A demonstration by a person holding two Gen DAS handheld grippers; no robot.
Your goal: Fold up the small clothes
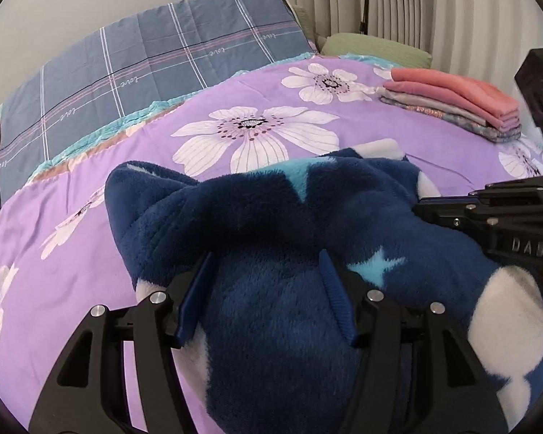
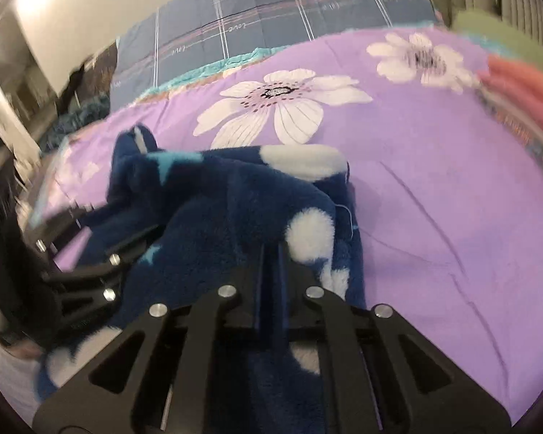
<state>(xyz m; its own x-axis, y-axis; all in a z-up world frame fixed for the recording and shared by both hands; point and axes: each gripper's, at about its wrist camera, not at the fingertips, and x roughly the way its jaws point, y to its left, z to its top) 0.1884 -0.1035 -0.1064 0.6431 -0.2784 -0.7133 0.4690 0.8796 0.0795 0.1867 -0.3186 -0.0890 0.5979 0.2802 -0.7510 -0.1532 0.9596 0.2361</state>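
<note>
We see a fluffy dark blue fleece garment (image 1: 271, 224) lying bunched up on a bed. It has white spots and light blue stars on it. The bed has a purple bedsheet (image 1: 362, 126) with big white flowers. We will say where things are from the fleece garment.

The left gripper (image 1: 266, 296) is right at the near end of the fleece garment. Its two blue fingers (image 1: 335, 289) stand apart. A fat hump of the fleece sits between them. We cannot tell if the fingers press on it.

The right gripper (image 2: 271, 253) is at the garment's right side, low on the fleece. Its fingers are pressed close together. The fleece is all around the tips, and a fold of it seems pinched there, but the picture is blurry. In the left wrist view the right gripper (image 1: 449, 209) shows as a black frame touching the garment's right edge.

Past the fleece garment and off to its right, well apart from it, there is a neat stack of folded clothes (image 1: 456, 105). The top ones are pink. Far behind the garment a blue checked pillow (image 1: 144, 68) leans up at the end of the bed. A green pillow (image 1: 376, 49) sits near the stack, by grey curtains (image 1: 416, 0).
</note>
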